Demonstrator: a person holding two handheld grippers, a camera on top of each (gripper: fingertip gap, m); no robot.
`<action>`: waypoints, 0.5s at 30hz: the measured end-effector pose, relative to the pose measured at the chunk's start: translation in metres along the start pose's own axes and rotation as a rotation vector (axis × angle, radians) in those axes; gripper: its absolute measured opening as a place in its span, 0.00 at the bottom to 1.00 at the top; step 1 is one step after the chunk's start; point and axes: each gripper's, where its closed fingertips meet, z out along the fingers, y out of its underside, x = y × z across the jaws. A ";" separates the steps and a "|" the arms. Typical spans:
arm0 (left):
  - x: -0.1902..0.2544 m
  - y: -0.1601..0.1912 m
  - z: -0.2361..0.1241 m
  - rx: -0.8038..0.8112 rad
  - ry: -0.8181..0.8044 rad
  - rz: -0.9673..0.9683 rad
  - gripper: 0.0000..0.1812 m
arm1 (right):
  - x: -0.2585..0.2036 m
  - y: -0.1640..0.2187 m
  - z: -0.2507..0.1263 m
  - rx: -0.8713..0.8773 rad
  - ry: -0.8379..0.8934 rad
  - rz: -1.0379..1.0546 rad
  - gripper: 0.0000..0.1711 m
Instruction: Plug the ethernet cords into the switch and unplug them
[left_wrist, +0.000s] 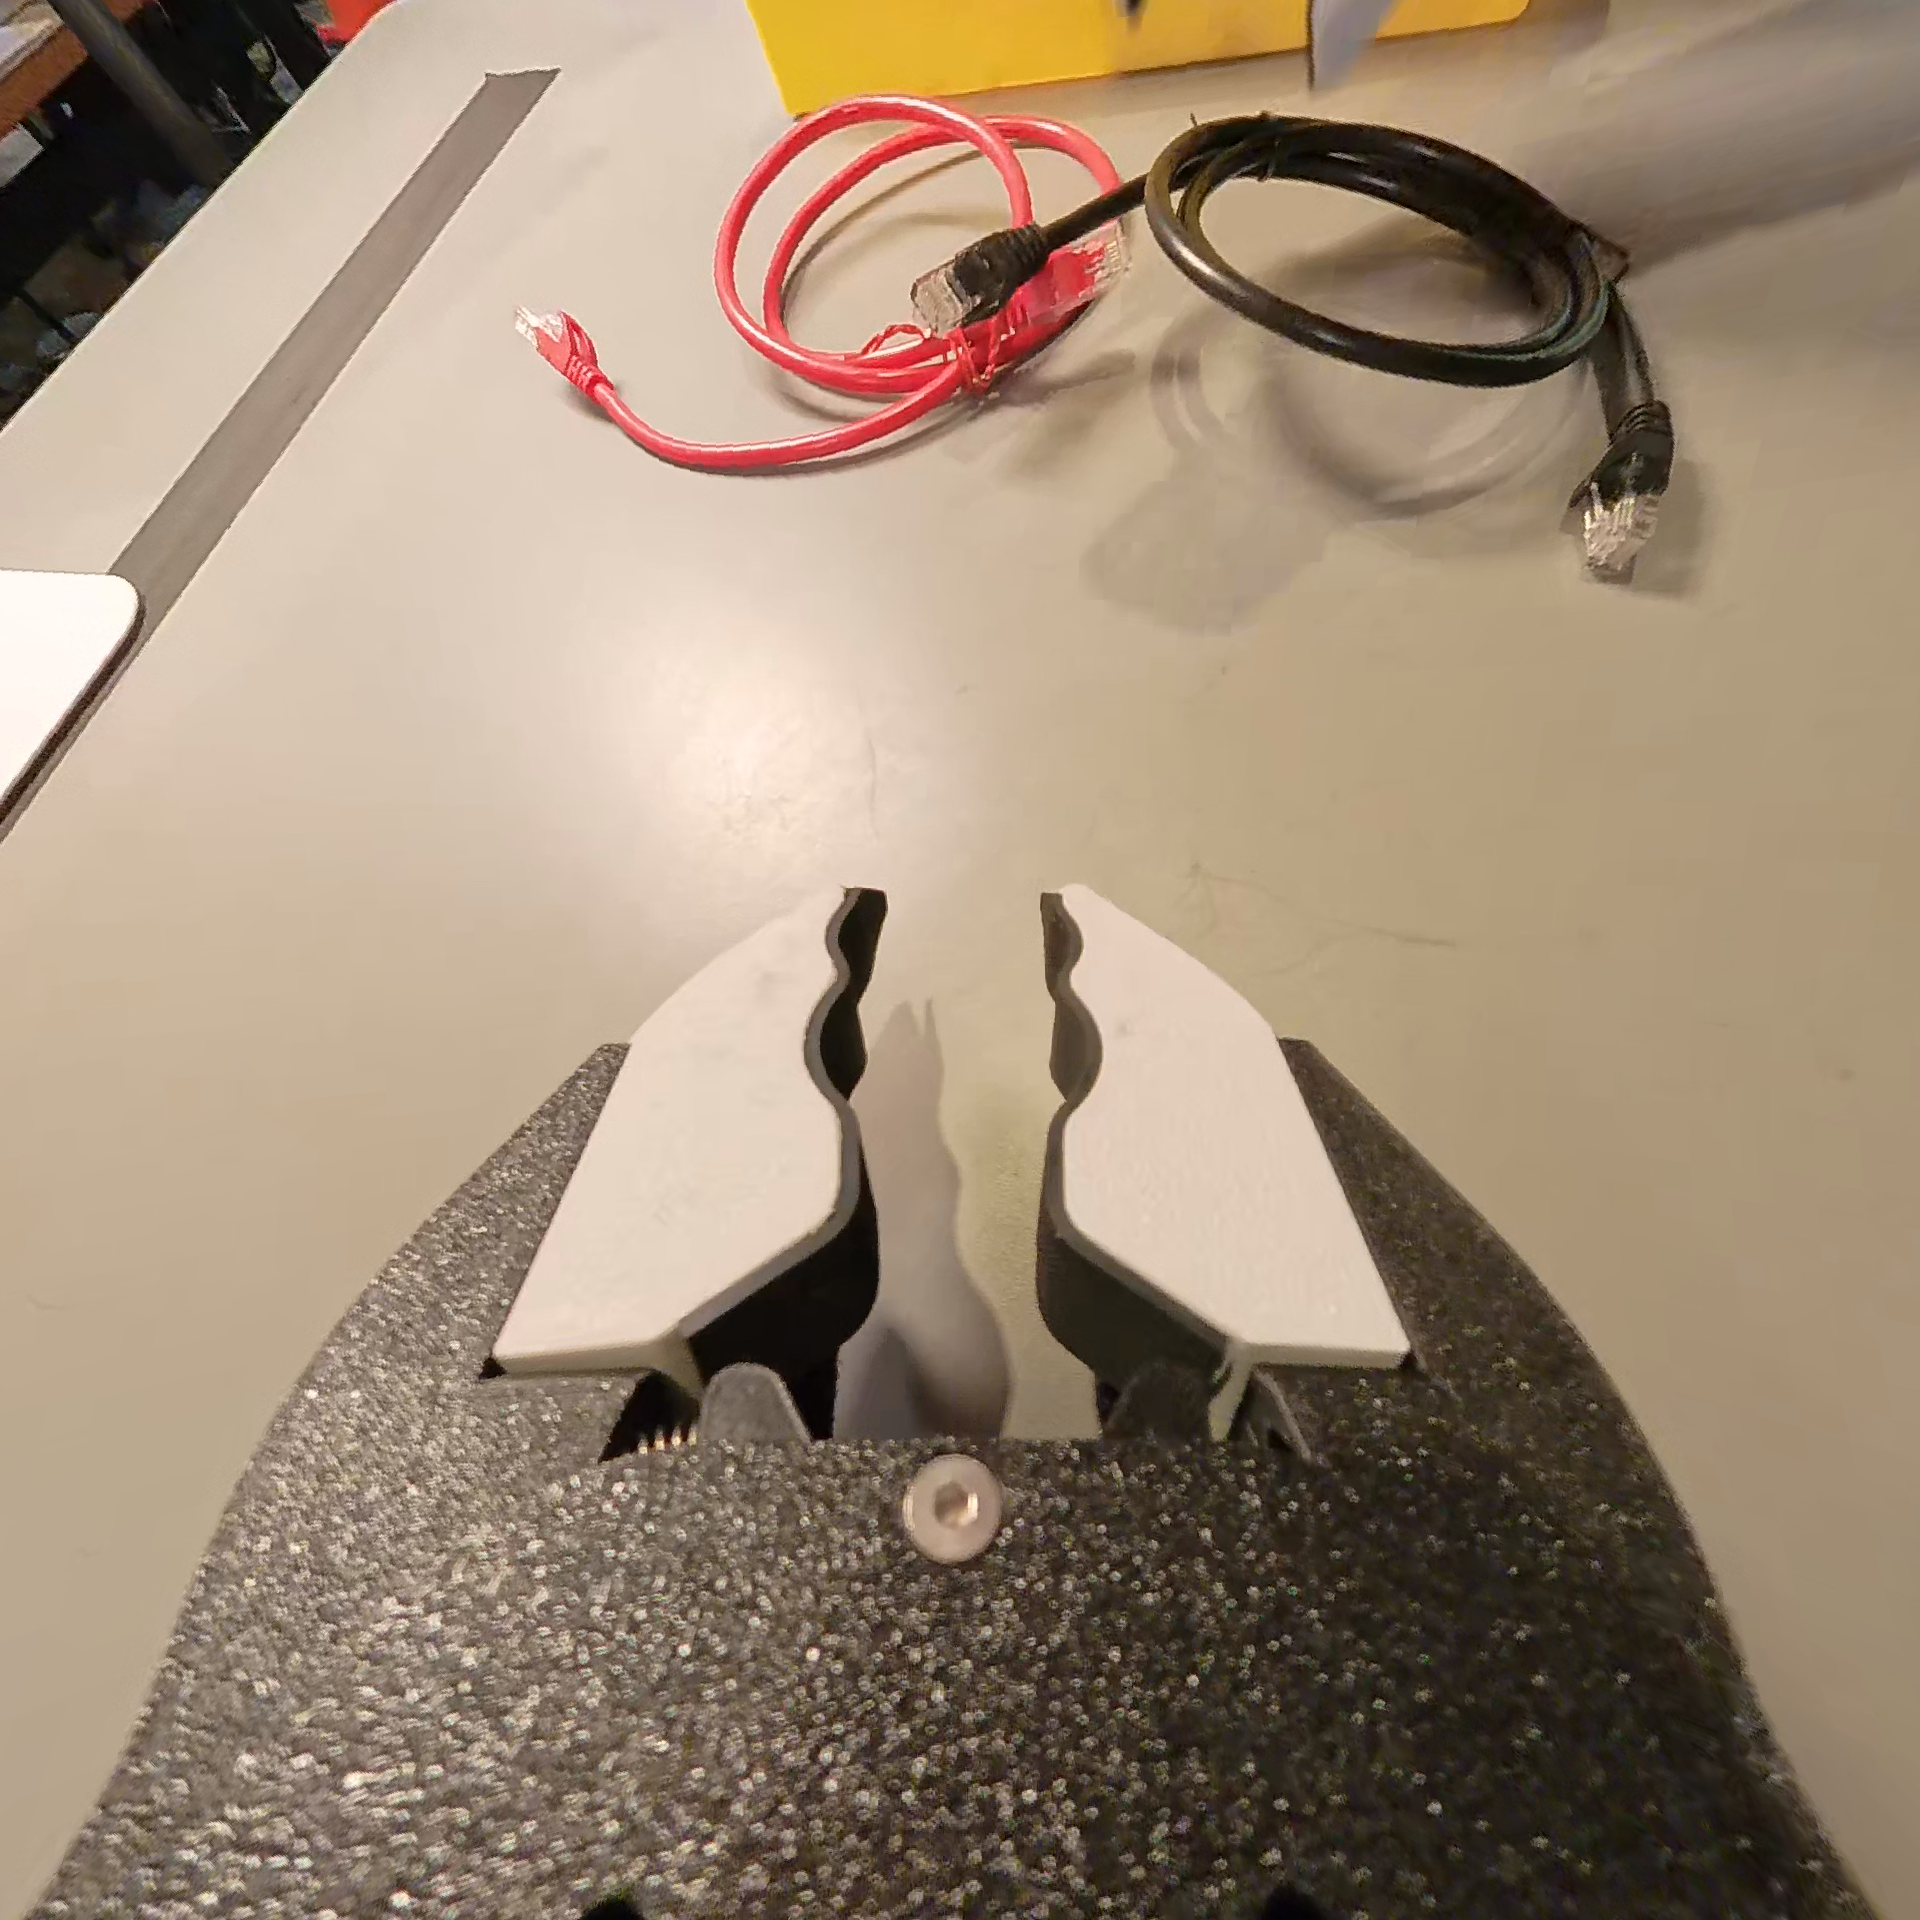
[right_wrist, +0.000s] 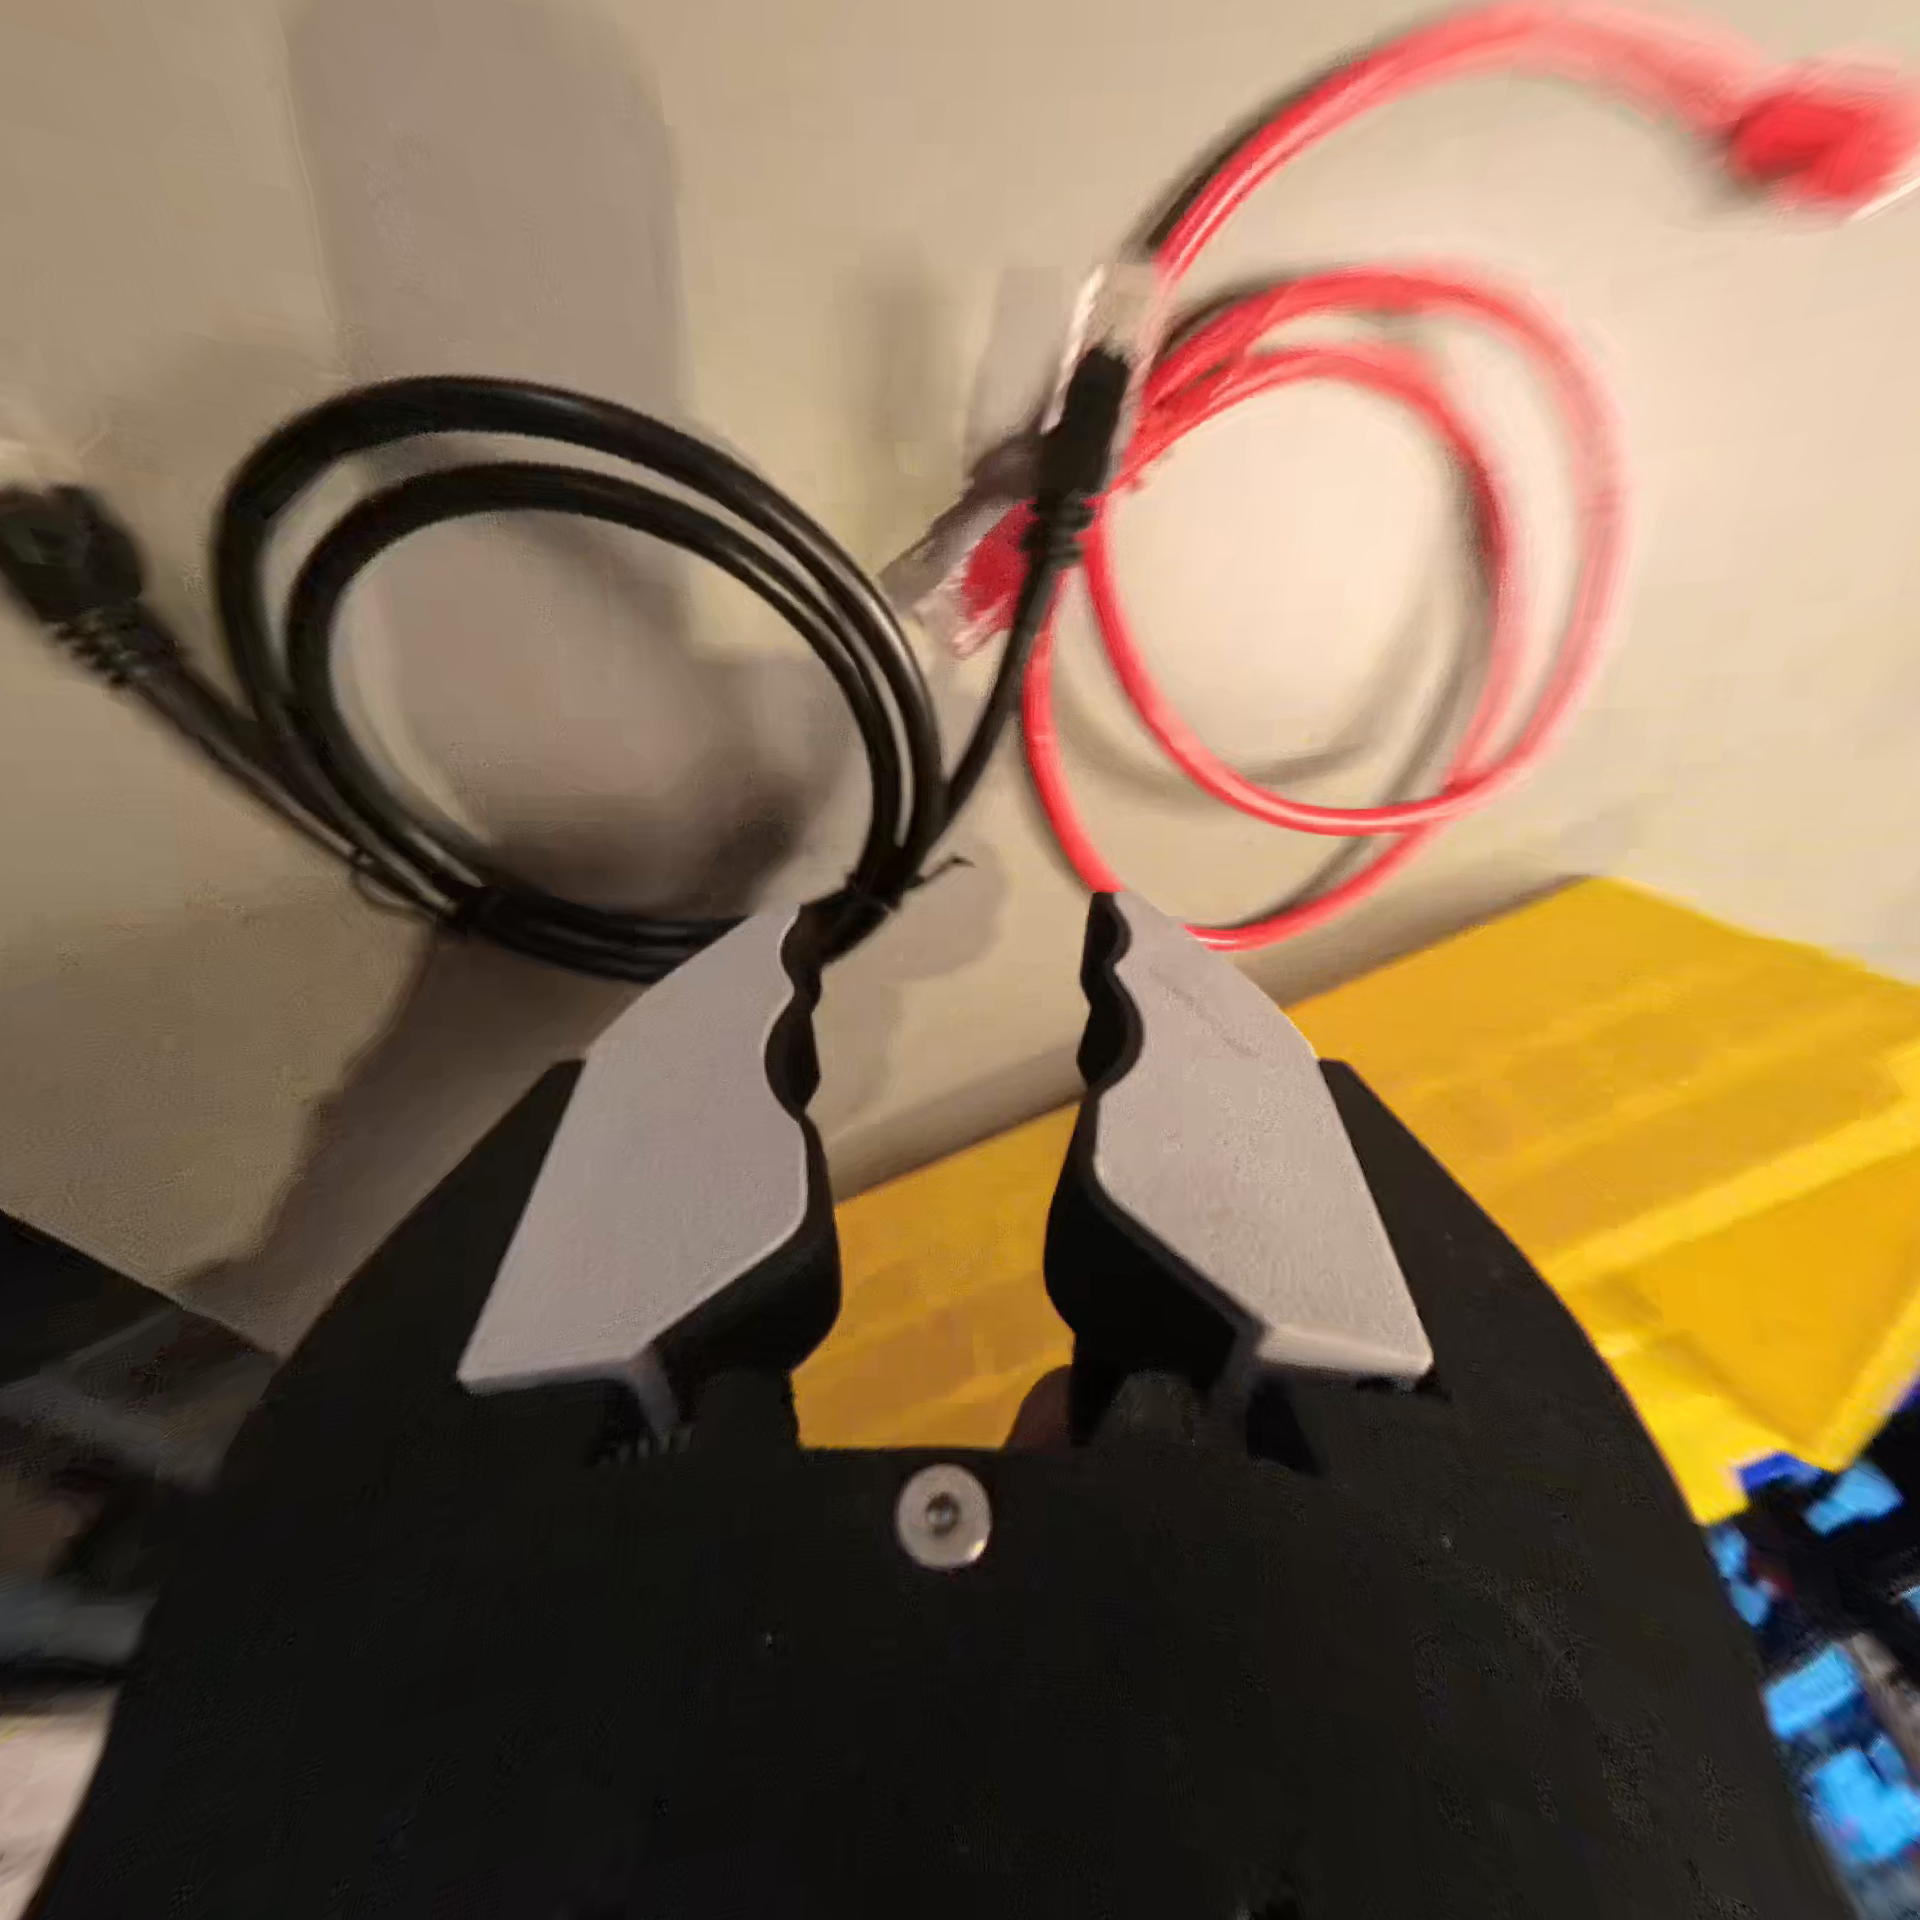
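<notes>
Yellow box (left_wrist: 1039, 52) behind the red cord (left_wrist: 831, 343) and black cord (left_wrist: 1403, 312) — both grippers (left_wrist: 963, 904) (right_wrist: 945, 914) agape, empty.

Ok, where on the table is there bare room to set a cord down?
Widest bare stretch: the table between the left gripper and the two coils. Also free: between the red cord and the dark strip. Crowded: the far side, where the black cord has one plug lying across the red coil, against the yellow box.
</notes>
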 end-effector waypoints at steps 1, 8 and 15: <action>-0.001 0.000 0.000 0.002 -0.002 -0.003 0.18 | -0.004 0.004 0.019 -0.073 -0.035 0.026 0.30; -0.001 0.000 -0.001 0.000 0.000 -0.009 0.18 | -0.016 -0.017 0.021 -0.003 -0.056 -0.006 0.10; 0.003 0.003 0.001 -0.019 0.001 0.027 0.18 | 0.029 -0.012 -0.080 0.247 0.105 0.110 0.09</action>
